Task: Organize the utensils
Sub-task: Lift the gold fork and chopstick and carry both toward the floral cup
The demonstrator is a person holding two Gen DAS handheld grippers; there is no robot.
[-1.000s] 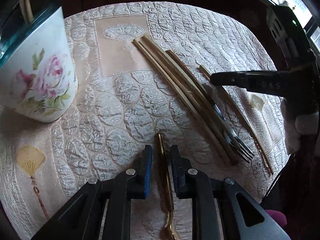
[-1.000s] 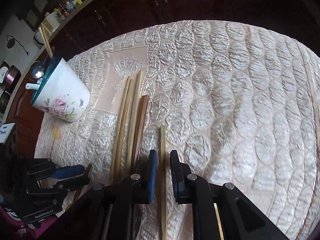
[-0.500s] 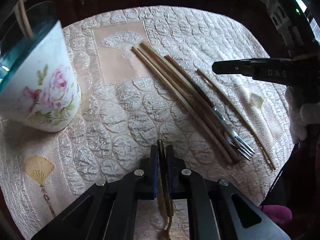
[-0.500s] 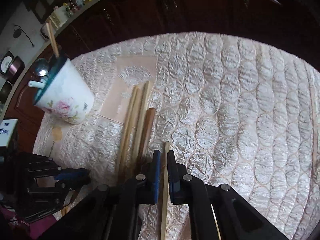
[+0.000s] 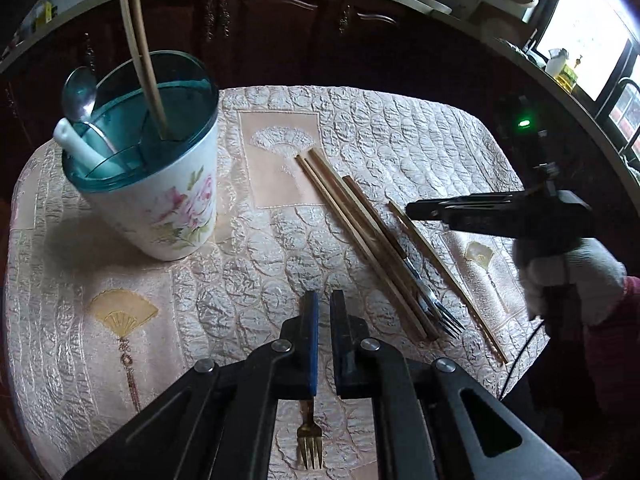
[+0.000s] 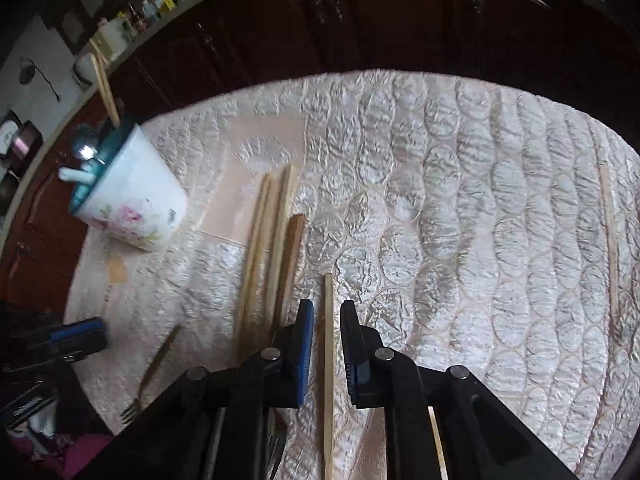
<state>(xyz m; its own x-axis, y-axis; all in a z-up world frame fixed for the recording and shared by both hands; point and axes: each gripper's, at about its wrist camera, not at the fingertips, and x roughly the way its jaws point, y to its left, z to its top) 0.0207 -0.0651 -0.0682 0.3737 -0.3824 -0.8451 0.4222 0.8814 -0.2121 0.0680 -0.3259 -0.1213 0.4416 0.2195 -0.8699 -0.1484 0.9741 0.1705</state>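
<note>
On the quilted table point(image 5: 400, 128), the floral cup point(image 5: 160, 208) stands toward the far left corner. Its teal divided insert holds two chopsticks point(image 5: 140, 40), a metal spoon point(image 5: 80, 92) and a white spoon point(image 5: 76, 148).

Your right gripper point(image 6: 324, 320) has just been opening. The loose chopstick point(image 6: 329, 292) sits between the pads ungripped, so re-close squarely before lifting.

Your left gripper point(image 5: 324, 308) is all but shut. The gold fork point(image 5: 310, 446) shows beneath it at the near edge, and I cannot tell whether it is held, so check first.
</note>
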